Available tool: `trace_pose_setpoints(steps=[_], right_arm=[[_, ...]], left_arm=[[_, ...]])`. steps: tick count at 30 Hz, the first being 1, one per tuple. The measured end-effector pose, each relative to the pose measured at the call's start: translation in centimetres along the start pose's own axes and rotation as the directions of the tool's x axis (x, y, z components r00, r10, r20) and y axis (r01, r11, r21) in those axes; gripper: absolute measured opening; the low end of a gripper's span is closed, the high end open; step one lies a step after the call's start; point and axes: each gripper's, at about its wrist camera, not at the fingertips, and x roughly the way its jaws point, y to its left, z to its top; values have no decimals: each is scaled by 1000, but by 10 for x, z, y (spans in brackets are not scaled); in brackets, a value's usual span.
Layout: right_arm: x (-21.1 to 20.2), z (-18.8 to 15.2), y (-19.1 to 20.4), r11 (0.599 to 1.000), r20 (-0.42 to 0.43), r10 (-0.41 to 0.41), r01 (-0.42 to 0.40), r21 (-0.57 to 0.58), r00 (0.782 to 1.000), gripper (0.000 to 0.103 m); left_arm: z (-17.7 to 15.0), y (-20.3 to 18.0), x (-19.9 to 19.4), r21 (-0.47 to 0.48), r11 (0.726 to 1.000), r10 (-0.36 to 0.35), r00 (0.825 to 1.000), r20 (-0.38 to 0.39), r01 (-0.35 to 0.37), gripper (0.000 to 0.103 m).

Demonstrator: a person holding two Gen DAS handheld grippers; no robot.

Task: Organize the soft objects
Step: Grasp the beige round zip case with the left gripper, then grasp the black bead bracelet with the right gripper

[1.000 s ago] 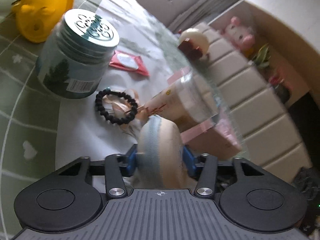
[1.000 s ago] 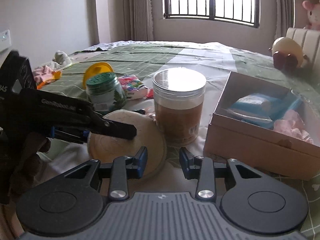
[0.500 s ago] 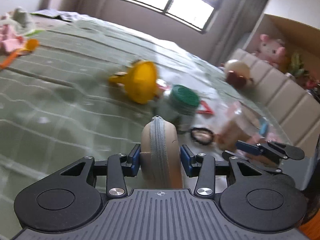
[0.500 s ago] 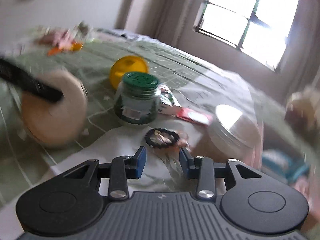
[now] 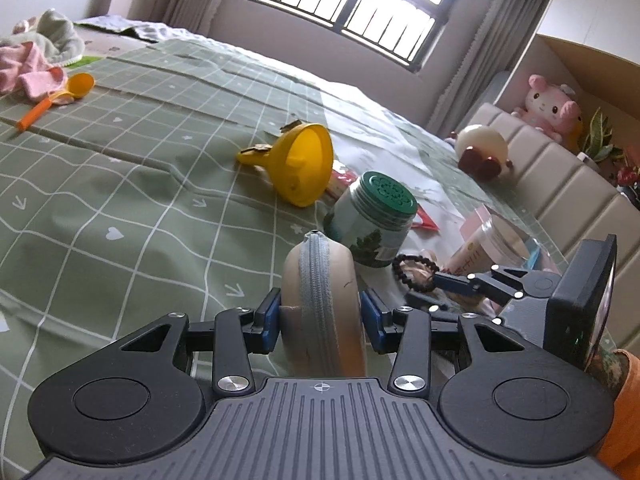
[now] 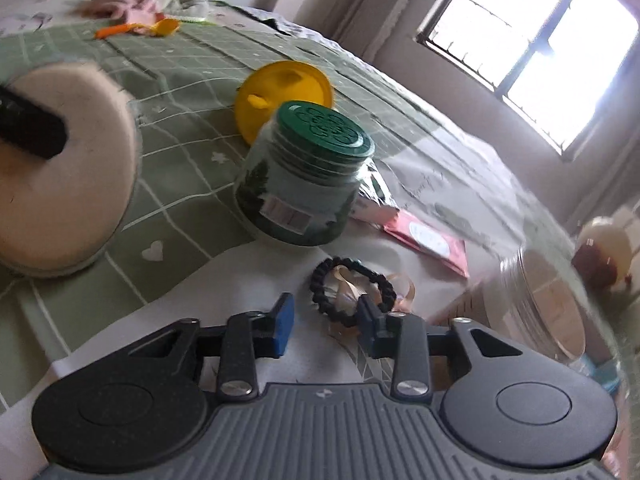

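Observation:
My left gripper (image 5: pixel 320 314) is shut on a round beige zippered pouch (image 5: pixel 322 300), held on edge above the green checked bedspread (image 5: pixel 120 184). The pouch also shows in the right wrist view (image 6: pixel 68 168) at far left, clamped by a black finger. My right gripper (image 6: pixel 326 322) is open and empty, low over a black bead bracelet (image 6: pixel 354 292) lying on a pale ribbon on the white sheet. Its right fingertip is at the bracelet's near edge. The bracelet shows in the left wrist view (image 5: pixel 414 274), with the right gripper's fingers (image 5: pixel 472 282) reaching it.
A green-lidded jar (image 6: pixel 304 176) and a yellow funnel (image 6: pixel 284 92) stand behind the bracelet. A red packet (image 6: pixel 430 240) and a clear jar (image 6: pixel 540 304) are to the right. Pink and grey cloths (image 5: pixel 36 56) and an orange scoop (image 5: pixel 60 96) lie far left. Plush toys (image 5: pixel 552 104) sit by the headboard.
My left gripper has swung left and away from the jars with the pouch in it. My right gripper has turned left and dropped toward the bracelet, still open.

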Motion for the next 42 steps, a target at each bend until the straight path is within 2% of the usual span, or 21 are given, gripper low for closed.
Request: trace_pose_setpoints(steps=[2,3,4,13,19,22,25,29,34,36,39,40,41,42], right_arm=[[0,-2,-4,1000,-16,-9,9,11,1000,8],[-1,-4,-5,1000,-24,-8,9,10,1000,7],[-4,-5,-6,1000,-27,-4,5,13,1000,0],[-62,-29,-5,993,25,102,-104,55,994,0],[-80,-35,-11,986,69,128,-134,98,989,1],[-77,-33,-16,988,97,83,-95,125,992,5],[-66,-27,-11,996,105,31,-40,84,994,6],[-39,-16,9,999,84,-20,23,-37,996,9],[-11,-11,31,970,90,-123,139,-197,988,13],[-1,-12,32,967,50,-110,118,-226,993,13],[3,-11,30,967,45,-98,106,-232,994,12],[2,-10,28,969,42,-96,103,-225,994,11],[1,-9,26,972,39,-93,99,-214,995,4],[-1,-8,24,975,40,-94,100,-198,995,4]], left_arm=[[1,1,1,2,1000,0,1000,0,0,46],[1,0,1,6,1000,3,1000,0,-3,46],[1,-1,1,13,1000,6,1000,0,-6,46],[2,-8,0,43,999,19,1000,-4,-19,46],[1,-10,1,42,999,15,1000,-7,-15,46],[0,-10,1,36,999,15,1000,-7,-15,46],[0,-9,1,32,999,14,1000,-7,-14,46],[0,-9,1,29,999,13,1000,-9,-12,47],[-1,-3,1,8,1000,-1,1000,-11,1,47],[-1,-4,0,8,1000,-2,1000,-10,2,47],[-1,-2,0,5,1000,-5,1000,-8,5,47],[-1,-2,0,2,1000,-6,1000,-8,6,47],[-1,-1,0,-1,1000,-7,1000,-8,7,47],[-1,-1,0,-3,1000,-8,1000,-8,8,47]])
